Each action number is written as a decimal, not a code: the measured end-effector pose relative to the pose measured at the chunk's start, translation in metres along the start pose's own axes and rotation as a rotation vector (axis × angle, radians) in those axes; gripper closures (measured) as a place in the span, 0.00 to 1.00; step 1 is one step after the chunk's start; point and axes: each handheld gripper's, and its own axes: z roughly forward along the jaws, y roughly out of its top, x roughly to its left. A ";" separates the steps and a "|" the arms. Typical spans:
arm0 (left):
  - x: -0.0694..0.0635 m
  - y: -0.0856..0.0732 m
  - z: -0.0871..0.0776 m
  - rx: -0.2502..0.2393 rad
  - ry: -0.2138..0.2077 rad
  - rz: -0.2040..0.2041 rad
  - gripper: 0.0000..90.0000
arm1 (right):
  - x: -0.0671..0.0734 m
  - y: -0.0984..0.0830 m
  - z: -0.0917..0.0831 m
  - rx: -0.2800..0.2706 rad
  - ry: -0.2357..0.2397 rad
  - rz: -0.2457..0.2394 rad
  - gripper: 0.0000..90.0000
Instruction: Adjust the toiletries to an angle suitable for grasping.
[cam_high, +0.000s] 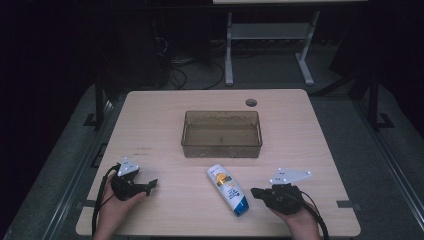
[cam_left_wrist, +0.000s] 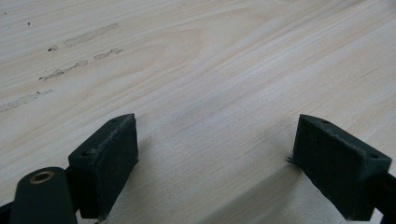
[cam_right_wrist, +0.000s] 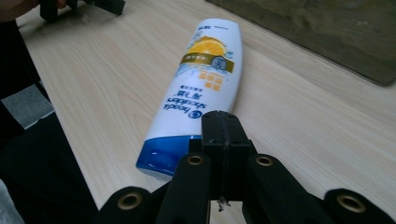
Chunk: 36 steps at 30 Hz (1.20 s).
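Worktop first: pale wood, fills the middle of the high view, bare edge close to the lower frame. Risk 1: the shampoo bottle lies flat at lower centre, blue cap end toward the bottom edge of the frame. It is round-sided and glossy, so a nudge from a closed tool could roll or skid it toward that edge instead of lifting it.

Bin, brown translucent, sits centre frame just above the bottle, apart from it. If the bottle is meant for it, a grip near the cap would likely let the long body swing and clip the near wall.

Right tool, lower right in the high view, points at the bottle's cap end, near but not touching as far as I can see. Jaws pressed together, nothing between them. In the right tool view they sit just short of the cap. It must spread before closing in, or it only pushes.

Left tool, lower left, well apart from the bottle; jaws spread in its own view, holding nothing.

Hard to make out: bin interior is murky, contents unclear. Background is dark. Label small print is unreadable. Forearms are cut off at the bottom edge.
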 end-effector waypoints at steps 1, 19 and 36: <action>0.000 0.000 0.000 0.001 0.000 0.001 0.14 | 0.001 0.000 0.001 0.002 0.004 -0.007 1.00; 0.000 0.000 0.000 0.000 0.000 0.001 0.14 | 0.026 0.006 0.021 0.035 0.087 -0.062 1.00; 0.000 0.000 0.000 0.000 0.000 0.000 0.14 | 0.042 0.005 0.040 0.083 0.146 -0.102 1.00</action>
